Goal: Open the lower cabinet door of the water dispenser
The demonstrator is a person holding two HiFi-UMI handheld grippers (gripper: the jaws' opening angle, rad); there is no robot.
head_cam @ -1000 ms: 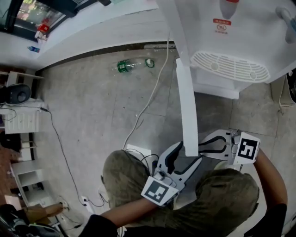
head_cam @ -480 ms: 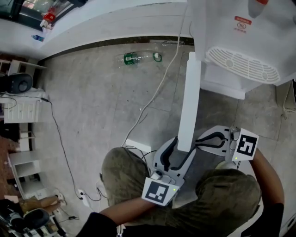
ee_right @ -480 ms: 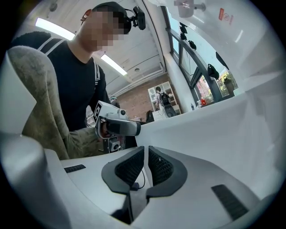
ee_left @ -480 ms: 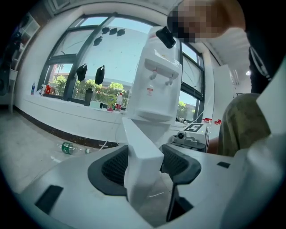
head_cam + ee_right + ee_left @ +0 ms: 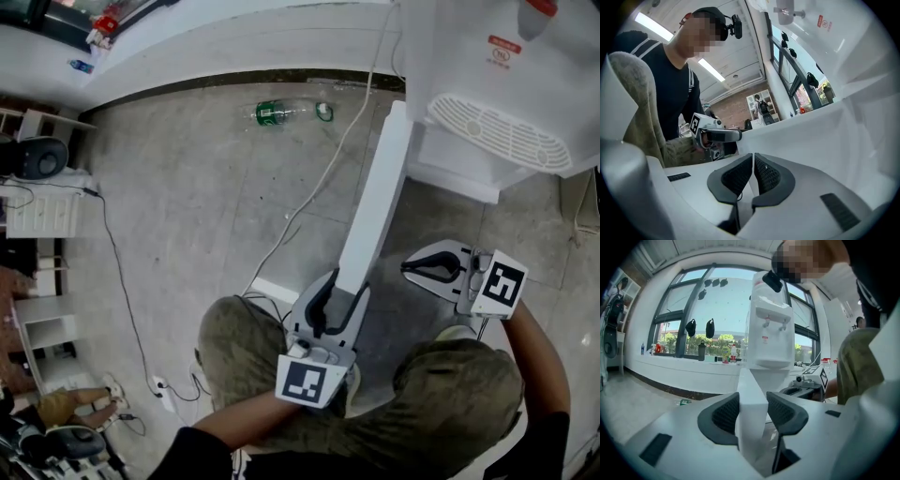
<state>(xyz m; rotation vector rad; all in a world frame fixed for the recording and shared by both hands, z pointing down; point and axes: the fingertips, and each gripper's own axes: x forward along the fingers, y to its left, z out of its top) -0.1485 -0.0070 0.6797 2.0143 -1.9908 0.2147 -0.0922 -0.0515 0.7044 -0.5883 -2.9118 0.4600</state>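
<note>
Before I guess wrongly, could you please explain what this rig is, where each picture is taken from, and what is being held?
No robot: a person holds a hand-held gripper in each hand. The head view looks down from a camera on their head; each gripper view looks along that gripper's jaws. The left gripper has just been closing its jaws and clamps the edge of the open cabinet door of the water dispenser. The right gripper is shut and empty. A bottle and a cable lie on the floor.

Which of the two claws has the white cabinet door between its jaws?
The left claw: its jaws have just been closing on the cabinet door edge. The right claw is shut, empty, beside it.
</note>
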